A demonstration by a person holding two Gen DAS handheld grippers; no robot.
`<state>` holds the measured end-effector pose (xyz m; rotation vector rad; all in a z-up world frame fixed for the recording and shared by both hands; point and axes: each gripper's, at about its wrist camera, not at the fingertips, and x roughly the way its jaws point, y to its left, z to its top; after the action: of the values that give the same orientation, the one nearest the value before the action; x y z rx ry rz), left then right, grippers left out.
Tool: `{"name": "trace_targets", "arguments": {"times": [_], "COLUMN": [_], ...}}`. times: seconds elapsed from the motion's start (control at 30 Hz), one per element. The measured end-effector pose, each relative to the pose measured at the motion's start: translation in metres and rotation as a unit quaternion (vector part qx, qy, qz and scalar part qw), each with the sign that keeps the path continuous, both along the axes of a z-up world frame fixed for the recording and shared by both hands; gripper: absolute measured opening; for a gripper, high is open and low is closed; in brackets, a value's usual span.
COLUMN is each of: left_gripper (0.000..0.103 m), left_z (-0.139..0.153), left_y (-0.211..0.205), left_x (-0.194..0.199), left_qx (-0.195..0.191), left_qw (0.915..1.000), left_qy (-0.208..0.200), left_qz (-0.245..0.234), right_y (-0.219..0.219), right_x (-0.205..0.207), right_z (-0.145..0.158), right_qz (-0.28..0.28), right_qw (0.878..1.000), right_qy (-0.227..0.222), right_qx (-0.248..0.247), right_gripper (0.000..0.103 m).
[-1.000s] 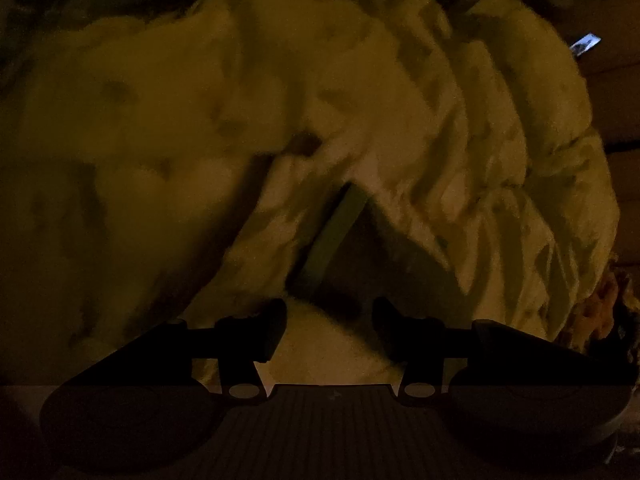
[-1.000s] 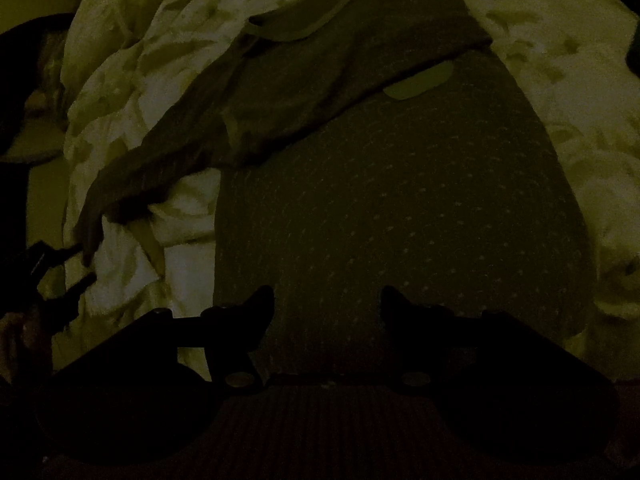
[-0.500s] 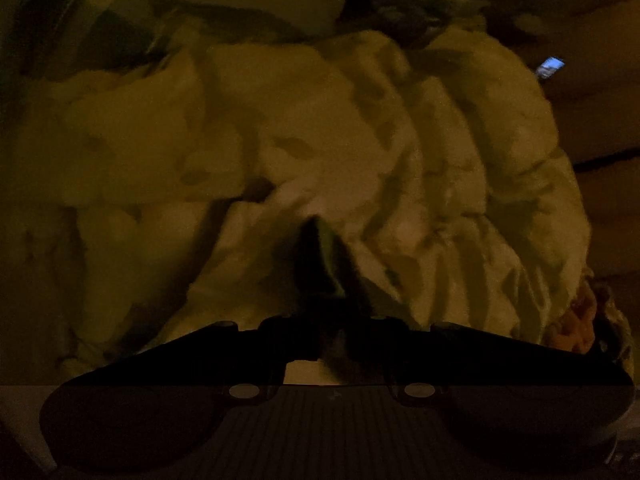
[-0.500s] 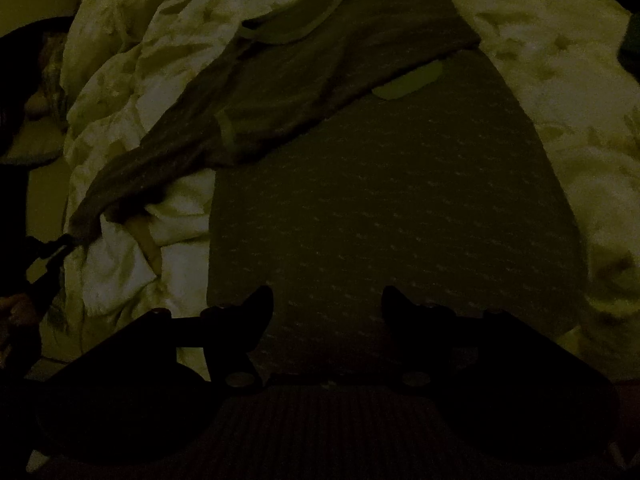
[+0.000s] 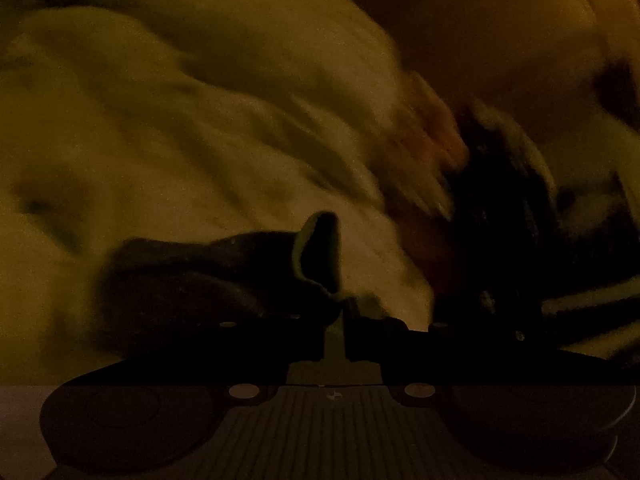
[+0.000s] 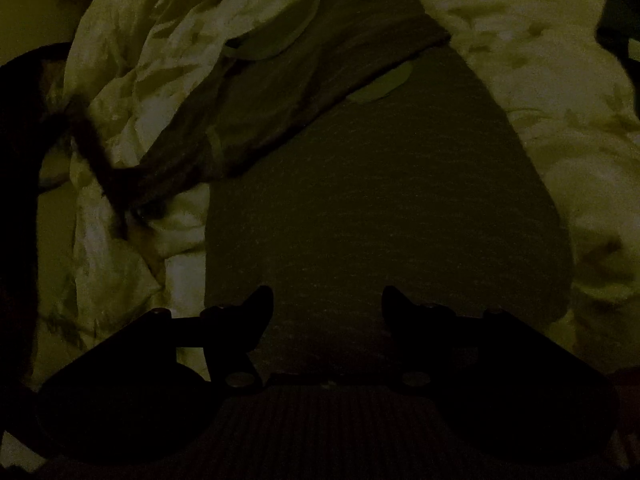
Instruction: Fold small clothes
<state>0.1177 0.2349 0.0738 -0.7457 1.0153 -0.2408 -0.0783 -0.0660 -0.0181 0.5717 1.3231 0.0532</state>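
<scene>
The left gripper (image 5: 344,312) is clamping the dark sleeve cuff (image 5: 320,256) of the dark dotted baby garment (image 6: 380,200), now lifted further than half a second ago. The garment is lying flat on the pale rumpled leaf-print duvet (image 6: 560,100). The right gripper (image 6: 327,300) is hovering, jaws spread, seemingly just above the hem.

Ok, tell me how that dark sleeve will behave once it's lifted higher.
The sleeve, pinched in the left gripper, bunches and droops, so it is probably floppy. It looks thin, so likely light. The garment on the duvet may drag along.
</scene>
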Motion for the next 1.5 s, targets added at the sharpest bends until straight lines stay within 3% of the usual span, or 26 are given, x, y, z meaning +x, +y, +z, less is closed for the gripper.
{"name": "trace_targets", "arguments": {"times": [0.17, 0.27, 0.3, 0.4, 0.43, 0.6, 0.73, 0.93, 1.13, 1.33, 1.43, 1.5], "left_gripper": [0.071, 0.073, 0.077, 0.102, 0.103, 0.103, 0.103, 0.103, 0.103, 0.103, 0.103, 0.103], "left_z": [-0.025, -0.047, -0.057, -0.087, -0.091, -0.083, -0.075, -0.074, -0.076, -0.064, -0.052, -0.043], "left_y": [-0.112, -0.160, -0.173, -0.195, -0.197, -0.164, -0.109, -0.028, 0.006, 0.010, 0.014, 0.019], "left_x": [0.014, 0.012, 0.012, 0.015, 0.013, -0.009, -0.031, -0.087, -0.149, -0.193, -0.215, -0.226], "left_qx": [-0.007, 0.017, 0.027, 0.050, 0.059, 0.097, 0.146, 0.240, 0.232, 0.234, 0.253, 0.280], "left_qw": [0.9966, 0.9923, 0.9902, 0.9801, 0.9779, 0.9777, 0.9774, 0.9603, 0.9577, 0.9530, 0.9472, 0.9383], "left_qy": [0.015, 0.038, 0.047, 0.102, 0.108, 0.093, 0.101, 0.132, 0.169, 0.188, 0.181, 0.179], "left_qz": [-0.081, -0.117, -0.129, -0.163, -0.169, -0.161, -0.114, -0.053, -0.024, -0.042, -0.078, -0.097], "right_y": [-0.036, -0.060, -0.066, -0.082, -0.085, -0.094, -0.095, -0.093, -0.093, -0.121, -0.138, -0.151], "right_x": [-0.018, -0.028, -0.029, -0.027, -0.024, 0.007, 0.032, 0.056, 0.036, -0.016, -0.046, -0.066], "right_z": [0.003, 0.004, 0.004, 0.002, 0.002, 0.000, -0.001, -0.002, -0.003, 0.007, 0.017, 0.022], "right_qz": [-0.033, -0.050, -0.053, -0.047, -0.041, -0.005, 0.016, 0.063, 0.145, 0.252, 0.329, 0.377], "right_qw": [0.999, 0.998, 0.998, 0.998, 0.998, 0.999, 0.998, 0.996, 0.986, 0.962, 0.934, 0.910], "right_qy": [0.003, 0.009, 0.010, 0.012, 0.010, -0.009, -0.022, -0.030, -0.030, -0.019, -0.014, -0.007], "right_qx": [-0.011, -0.021, -0.024, -0.038, -0.042, -0.053, -0.048, -0.059, -0.081, -0.104, -0.137, -0.172], "right_gripper": [0.065, 0.065, 0.065, 0.065, 0.065, 0.065, 0.065, 0.067, 0.070, 0.070, 0.069, 0.069]}}
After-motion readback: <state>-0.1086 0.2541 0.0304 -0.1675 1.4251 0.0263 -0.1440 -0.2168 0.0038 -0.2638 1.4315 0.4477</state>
